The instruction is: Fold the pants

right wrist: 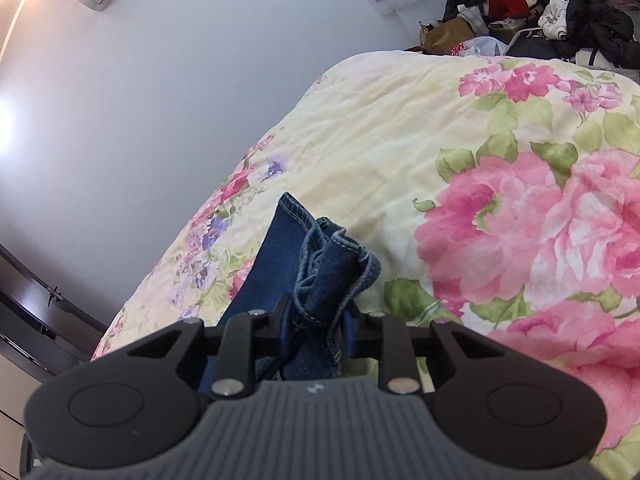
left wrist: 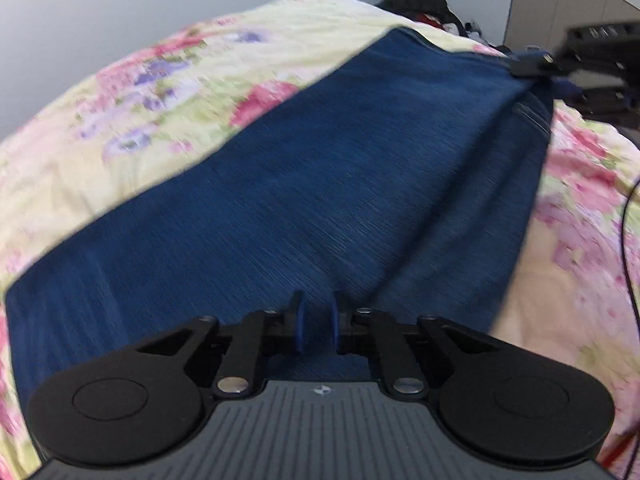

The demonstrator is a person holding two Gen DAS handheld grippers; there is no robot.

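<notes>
Blue denim pants [left wrist: 320,184] lie stretched across a floral bedspread [left wrist: 160,92]. My left gripper [left wrist: 318,326] hovers low over the near part of the pants, its blue pads a small gap apart with nothing between them. My right gripper [right wrist: 318,320] is shut on the bunched hem end of the pants [right wrist: 332,264], lifting it off the bedspread [right wrist: 440,140]. The right gripper also shows in the left wrist view [left wrist: 536,66] at the far end of the pants, pinching the fabric.
A pile of dark clothes and bags [right wrist: 532,8] sits beyond the bed's far edge. A white wall [right wrist: 180,80] runs along the left side. Cabinets [left wrist: 568,4] stand at the back right. A dark cable [left wrist: 626,240] crosses the bedspread on the right.
</notes>
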